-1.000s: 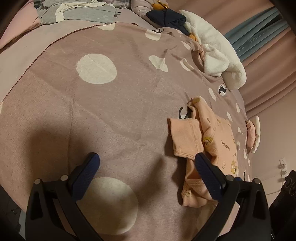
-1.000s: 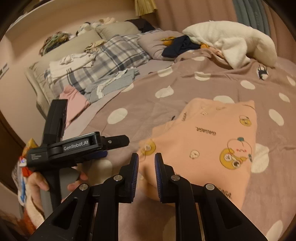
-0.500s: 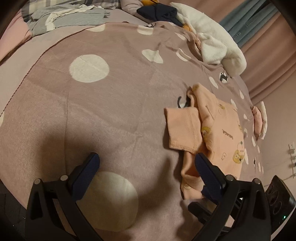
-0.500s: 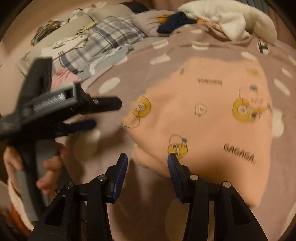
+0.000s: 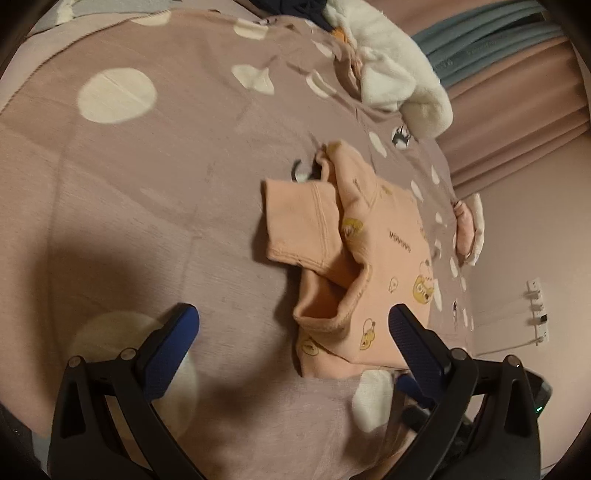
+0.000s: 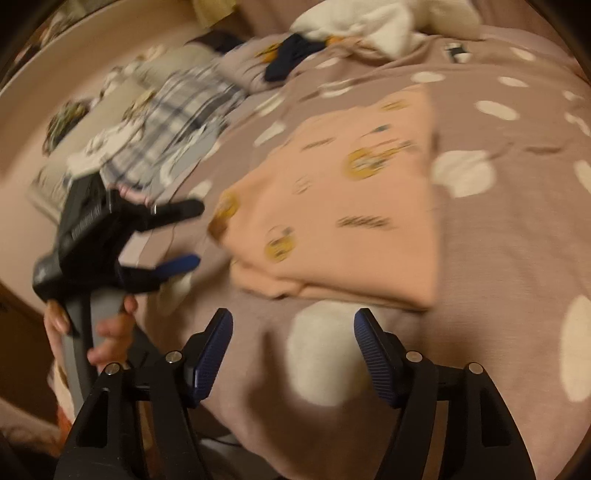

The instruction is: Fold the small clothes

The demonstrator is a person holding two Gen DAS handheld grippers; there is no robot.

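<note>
The right gripper point(image 6: 293, 350) sits low in the frame, jaws wide apart and holding nothing, over a white dot of the bedspread point(image 6: 498, 229). Just beyond its tips lies the peach garment point(image 6: 343, 218), folded into a flat stack with yellow cartoon prints, its near edge showing layers. To the left, the left gripper point(image 6: 184, 236) hangs above the bed edge with jaws apart, gripped by a hand point(image 6: 107, 332). Further back lie a plaid cloth point(image 6: 181, 110), a navy item point(image 6: 291, 59) and a white fleece point(image 6: 388, 22). The picture is motion-blurred.
</note>
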